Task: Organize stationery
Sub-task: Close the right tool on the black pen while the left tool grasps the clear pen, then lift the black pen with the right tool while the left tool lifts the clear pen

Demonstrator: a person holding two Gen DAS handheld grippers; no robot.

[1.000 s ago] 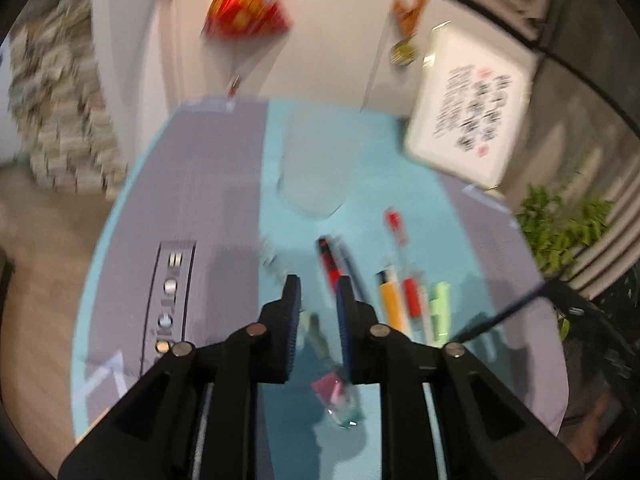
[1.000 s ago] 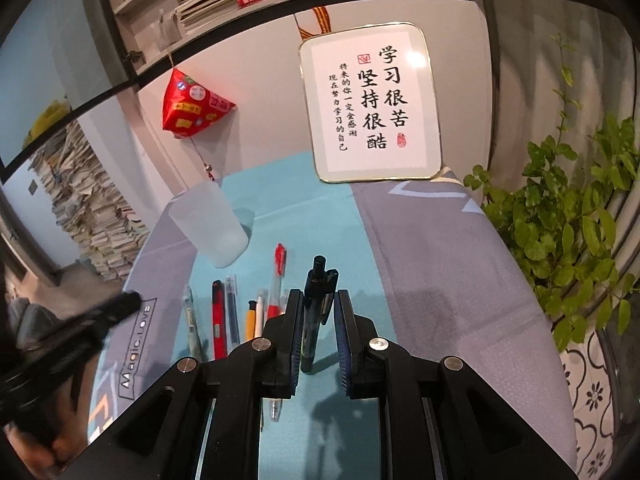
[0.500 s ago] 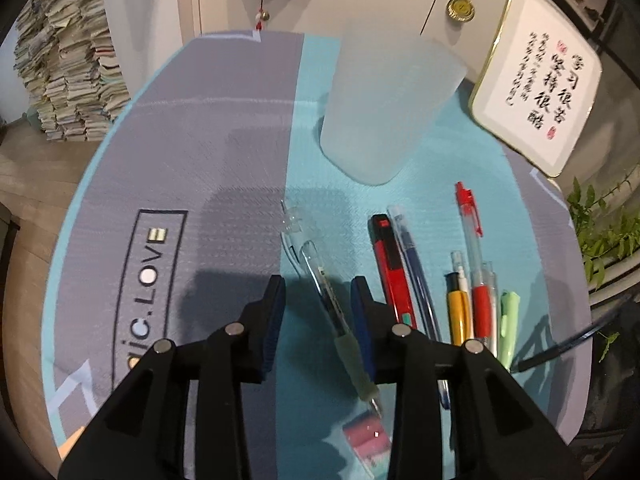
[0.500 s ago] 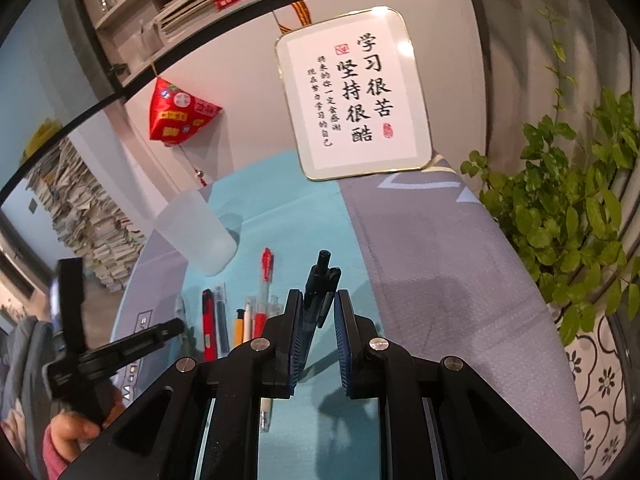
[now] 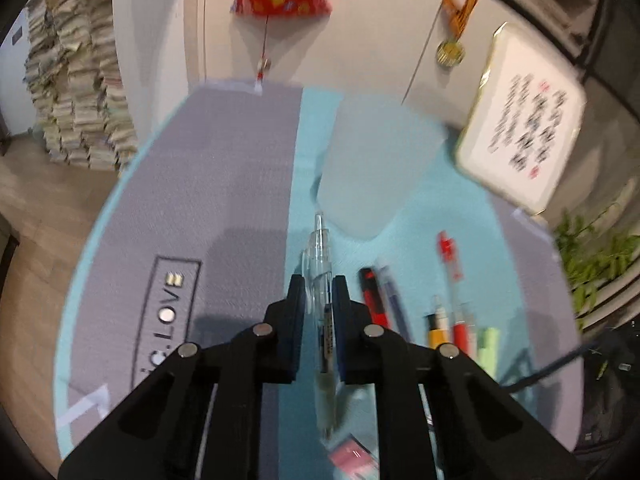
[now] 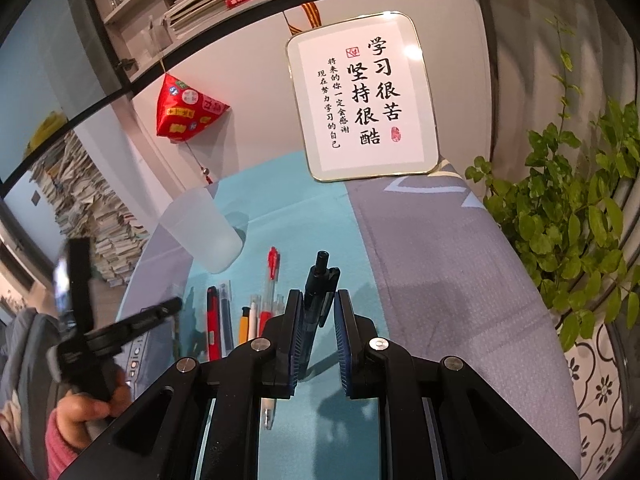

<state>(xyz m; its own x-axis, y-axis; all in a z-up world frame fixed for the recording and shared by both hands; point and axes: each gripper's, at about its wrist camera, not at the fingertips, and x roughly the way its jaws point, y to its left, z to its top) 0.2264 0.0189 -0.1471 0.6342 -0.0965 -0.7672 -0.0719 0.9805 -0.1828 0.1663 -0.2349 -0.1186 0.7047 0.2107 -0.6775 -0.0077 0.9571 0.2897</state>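
Note:
In the left wrist view my left gripper (image 5: 319,284) is closing tight on a clear pen (image 5: 320,246), whose top end pokes out toward the frosted cup (image 5: 376,168). The pen's tip hangs down behind the fingers. My right gripper (image 6: 316,300) is shut on a dark blue pen (image 6: 318,276) and holds it upright above the teal mat (image 6: 304,208). On the mat lie a red-and-black pen (image 5: 370,292), a blue pen (image 5: 392,300), a red pen (image 5: 450,256), an orange pen (image 5: 436,326) and a green highlighter (image 5: 488,344). The right wrist view shows the cup (image 6: 204,232) at the left.
A framed calligraphy sign (image 6: 360,100) leans on the wall at the back. A leafy plant (image 6: 580,220) stands off the table's right edge. A pink eraser (image 5: 352,460) lies near the front. A red pendant (image 6: 184,116) hangs on the wall. A person's hand (image 6: 80,404) holds the left gripper.
My left gripper stood open around the clear pen lying on the mat; now it is shut on it and the pen is raised off the mat. The right gripper keeps holding its dark pen.

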